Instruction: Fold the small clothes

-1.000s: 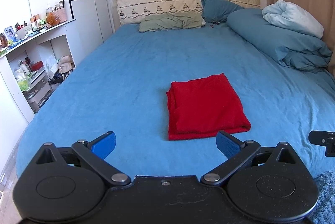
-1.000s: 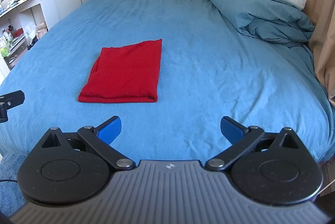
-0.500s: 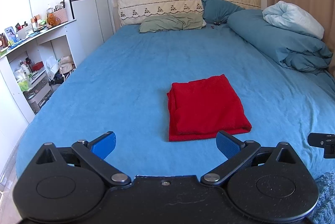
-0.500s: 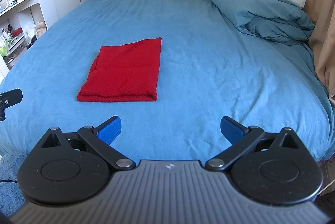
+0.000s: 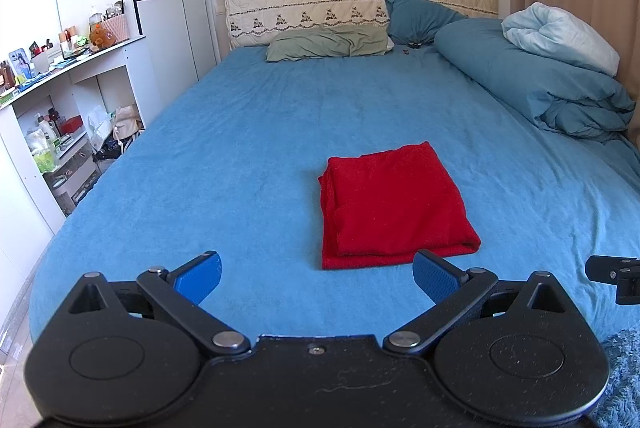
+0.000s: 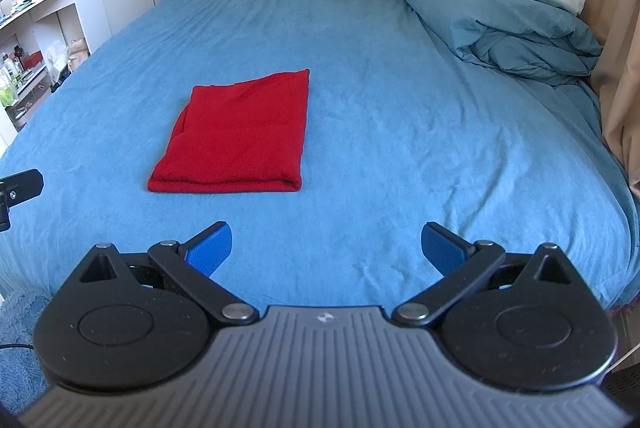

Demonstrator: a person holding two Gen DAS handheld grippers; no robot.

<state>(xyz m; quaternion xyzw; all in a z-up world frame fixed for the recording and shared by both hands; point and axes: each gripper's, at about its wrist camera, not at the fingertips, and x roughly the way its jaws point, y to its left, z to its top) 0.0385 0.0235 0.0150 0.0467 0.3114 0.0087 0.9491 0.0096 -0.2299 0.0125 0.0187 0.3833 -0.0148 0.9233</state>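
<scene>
1. The left hand-held gripper hangs over the near edge of the bed with its blue-padded jaws spread wide and nothing between them. The right hand-held gripper is likewise wide open and empty.
2. Across the last second almost nothing changes: both views shift only slightly, and neither hand-held gripper closes in on the cloth.
3. The folded red knitted garment lies flat on the blue fleece bed sheet, just beyond the left hand-held gripper and to the far left of the right one. It is a tidy rectangle with its layered edges stacked and has not moved.
4. With both hand-held grippers clear of it and the cloth at rest, the fold looks finished or nearly so.
5. Farther off, the rolled teal duvet and the green pillow sit well apart from the garment.
</scene>
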